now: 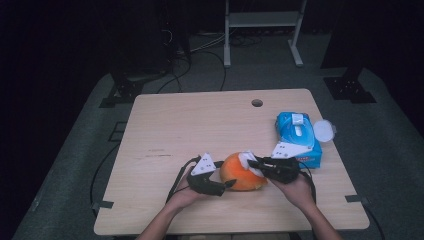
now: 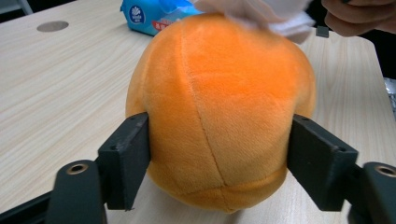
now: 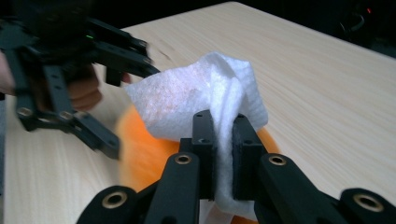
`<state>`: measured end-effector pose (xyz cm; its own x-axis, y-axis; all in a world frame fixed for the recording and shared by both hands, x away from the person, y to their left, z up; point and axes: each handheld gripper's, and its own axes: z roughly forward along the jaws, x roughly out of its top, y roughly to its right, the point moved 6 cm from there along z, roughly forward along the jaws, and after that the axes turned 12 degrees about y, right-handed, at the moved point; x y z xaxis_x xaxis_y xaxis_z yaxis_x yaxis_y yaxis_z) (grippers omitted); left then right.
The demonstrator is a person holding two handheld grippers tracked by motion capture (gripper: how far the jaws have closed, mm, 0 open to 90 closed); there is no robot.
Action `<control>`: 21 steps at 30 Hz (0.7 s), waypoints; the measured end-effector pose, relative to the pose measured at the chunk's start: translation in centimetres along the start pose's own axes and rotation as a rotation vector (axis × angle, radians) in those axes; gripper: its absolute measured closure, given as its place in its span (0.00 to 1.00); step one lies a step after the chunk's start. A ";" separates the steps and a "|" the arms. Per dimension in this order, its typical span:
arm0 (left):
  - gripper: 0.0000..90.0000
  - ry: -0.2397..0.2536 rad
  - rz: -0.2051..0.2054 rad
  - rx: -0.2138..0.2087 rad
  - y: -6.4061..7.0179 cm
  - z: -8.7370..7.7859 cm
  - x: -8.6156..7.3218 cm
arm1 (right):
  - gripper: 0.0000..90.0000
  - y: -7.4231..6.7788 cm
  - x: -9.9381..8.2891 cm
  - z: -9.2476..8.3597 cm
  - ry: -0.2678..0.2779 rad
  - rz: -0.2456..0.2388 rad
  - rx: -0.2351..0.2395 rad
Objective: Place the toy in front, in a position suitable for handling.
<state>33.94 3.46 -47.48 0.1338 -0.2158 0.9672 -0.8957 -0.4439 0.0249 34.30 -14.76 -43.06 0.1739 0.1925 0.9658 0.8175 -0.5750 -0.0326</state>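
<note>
— What else was on the table (image 1: 165, 125) around them?

— A blue pack of wipes (image 1: 296, 135) lay near the right edge, with its round clear lid (image 1: 324, 130) swung open beside it. Farther back there was a round cable hole (image 1: 257, 103) in the wood. Beyond the table stood a white metal frame (image 1: 262, 30) and some dark stands on the grey floor. The pack sat just behind the right hand, close but not touching the toy, and nothing lay between the two grippers except the toy itself.

— And the toy?

— An orange plush ball (image 1: 241, 174), resting on the tabletop near the front edge, between the two hands.

— How was the left gripper (image 1: 220, 186) set?

— It came in low from the left, lying nearly level, the hand wrapped around its body. Its jaws stood about half apart and clasped the ball on both flanks; in the left gripper view the two pads pressed against the plush low on either side.

— And the right gripper (image 1: 254, 163)?

— It reached in from the right, angled over the top of the ball. Its jaws were pinched tight on a white wipe (image 3: 205, 93), which bunched up out of them and lay against the upper side of the ball. The forearm ran back toward the front edge of the table.
</note>
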 end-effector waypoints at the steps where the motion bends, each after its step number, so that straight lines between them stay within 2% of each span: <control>1: 0.26 0.001 -0.009 -0.004 -0.1 0.0 0.0 | 0.91 0.4 -0.3 -0.2 -0.002 0.014 -0.009; 3: 0.16 0.008 -0.061 -0.024 0.0 0.3 -0.1 | 0.91 0.8 -0.6 -0.5 -0.002 0.041 -0.009; 4: 0.12 0.011 -0.075 -0.022 0.0 0.4 -0.2 | 0.91 0.8 -0.7 -0.5 0.001 0.046 -0.008; 5: 0.12 0.009 -0.073 -0.019 0.0 0.5 -0.3 | 0.91 0.7 -0.7 -0.4 -0.001 0.044 -0.005; 7: 0.21 0.005 -0.053 -0.010 0.0 0.3 -0.2 | 0.91 0.3 -0.5 -0.1 -0.001 0.026 -0.004; 9: 0.26 0.010 -0.051 0.001 0.0 0.2 0.2 | 0.91 -0.5 -0.1 0.1 0.001 0.006 0.008; 11: 0.27 0.017 -0.030 0.003 0.3 0.2 0.4 | 0.90 -1.7 0.4 0.5 0.012 -0.013 0.043; 14: 0.28 0.012 0.026 -0.007 1.0 0.3 0.5 | 0.91 -4.0 0.8 1.4 0.007 -0.025 0.115; 15: 0.28 0.005 0.043 -0.006 1.0 0.3 0.5 | 0.91 -4.7 0.8 1.8 0.003 -0.038 0.131; 16: 0.28 0.003 0.046 -0.006 1.0 0.3 0.5 | 0.91 -4.8 0.9 1.9 -0.001 -0.058 0.126; 18: 0.28 0.002 0.038 -0.011 0.9 0.2 0.4 | 0.91 -4.3 1.0 1.9 0.005 -0.052 0.114; 21: 0.28 -0.006 0.024 -0.011 0.7 0.1 0.2 | 0.91 -2.1 0.9 1.1 0.009 -0.016 0.047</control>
<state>33.37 2.98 -47.32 0.1147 -0.2313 0.9661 -0.9034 -0.4287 0.0047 33.34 -12.53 -42.44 0.1560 0.1944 0.9684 0.8450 -0.5340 -0.0289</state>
